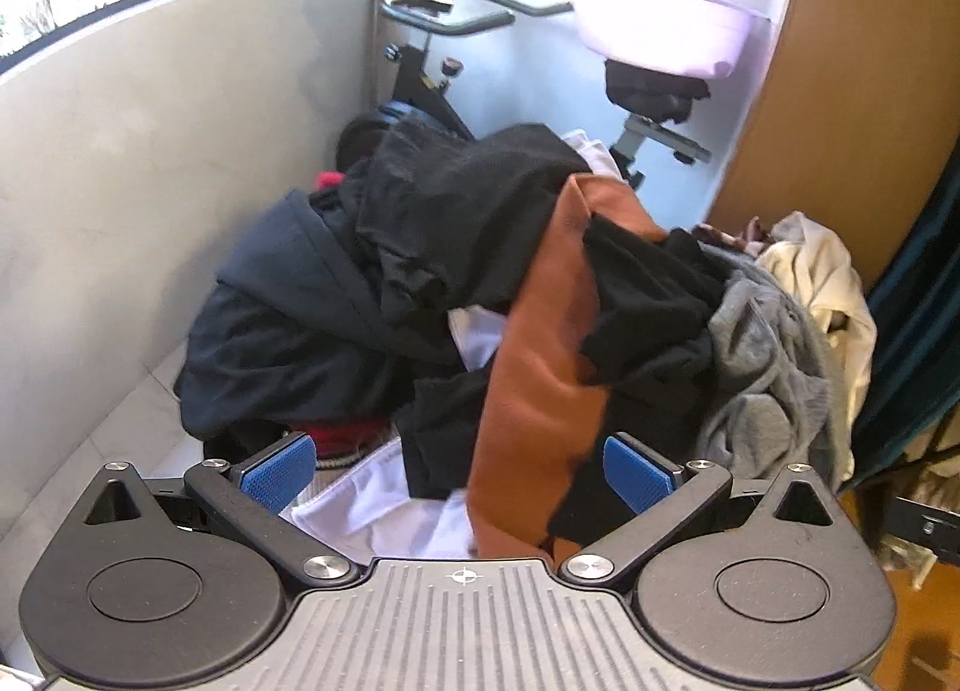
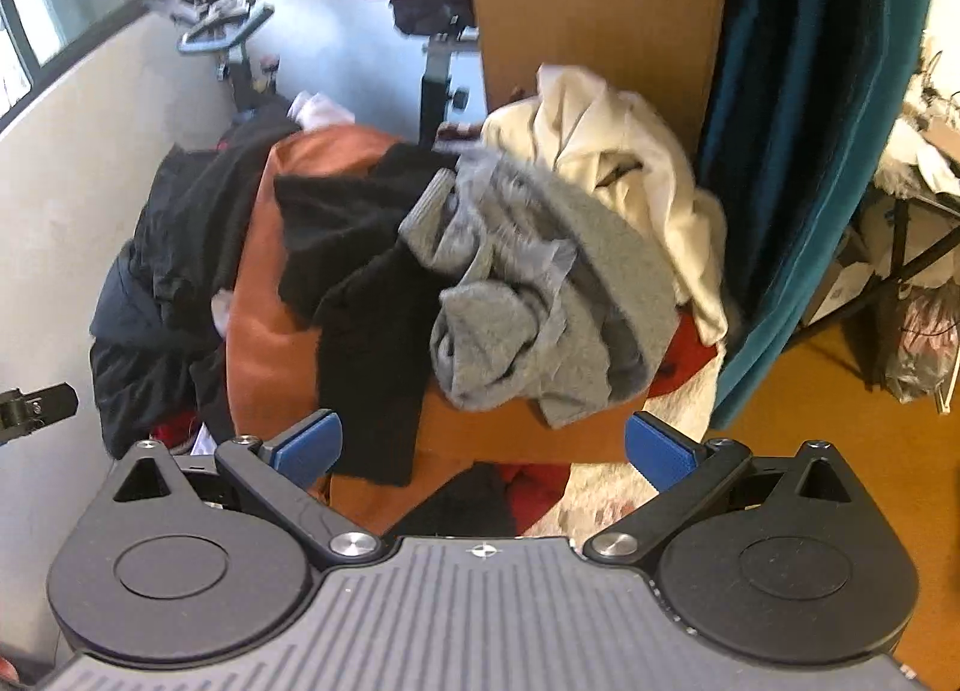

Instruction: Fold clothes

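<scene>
A heap of unfolded clothes fills both views. In the left wrist view a rust-orange garment (image 1: 540, 367) drapes down the middle, with black garments (image 1: 456, 211) over and beside it, a grey knit (image 1: 762, 355) and a cream garment (image 1: 822, 271) at the right, and white cloth (image 1: 384, 499) at the bottom. My left gripper (image 1: 459, 472) hangs open just above the pile, holding nothing. In the right wrist view the grey knit (image 2: 540, 295) lies on the rust-orange garment (image 2: 270, 319), with the cream garment (image 2: 606, 151) behind. My right gripper (image 2: 483, 448) is open over the pile's near edge.
An exercise bike (image 1: 432, 49) stands behind the heap by the pale wall (image 1: 120, 181). A wooden panel (image 2: 600, 1) and a teal curtain (image 2: 798, 151) rise at the right. Orange floor (image 2: 840, 421) lies at the right, with clutter and a folding stand (image 2: 912, 247) beyond.
</scene>
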Demonstrator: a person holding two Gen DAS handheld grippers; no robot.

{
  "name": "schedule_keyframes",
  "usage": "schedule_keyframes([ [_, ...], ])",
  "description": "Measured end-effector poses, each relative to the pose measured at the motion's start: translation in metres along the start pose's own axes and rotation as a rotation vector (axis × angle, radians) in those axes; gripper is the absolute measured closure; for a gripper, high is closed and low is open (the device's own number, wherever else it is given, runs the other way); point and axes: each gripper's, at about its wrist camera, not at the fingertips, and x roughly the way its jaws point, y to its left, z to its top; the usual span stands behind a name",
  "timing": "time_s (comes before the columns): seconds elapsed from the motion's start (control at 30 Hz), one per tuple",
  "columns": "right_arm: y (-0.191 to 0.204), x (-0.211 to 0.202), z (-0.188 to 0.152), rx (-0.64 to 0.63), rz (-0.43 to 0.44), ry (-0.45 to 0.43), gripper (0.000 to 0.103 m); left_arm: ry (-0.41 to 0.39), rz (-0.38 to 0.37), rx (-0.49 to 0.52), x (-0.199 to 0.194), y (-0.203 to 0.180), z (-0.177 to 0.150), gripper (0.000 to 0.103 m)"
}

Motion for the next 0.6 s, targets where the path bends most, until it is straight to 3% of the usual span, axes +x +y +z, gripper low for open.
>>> schedule_keyframes([
  [0.2,0.006,0.003,0.002,0.005,-0.038,-0.036,0.001,-0.041,0.066,-0.010,-0.003,0.025,0.002,0.001],
  [0.6,0.044,0.003,0.003,-0.033,-0.026,-0.062,0.001,0.034,0.066,-0.004,0.008,0.053,-0.021,0.001],
])
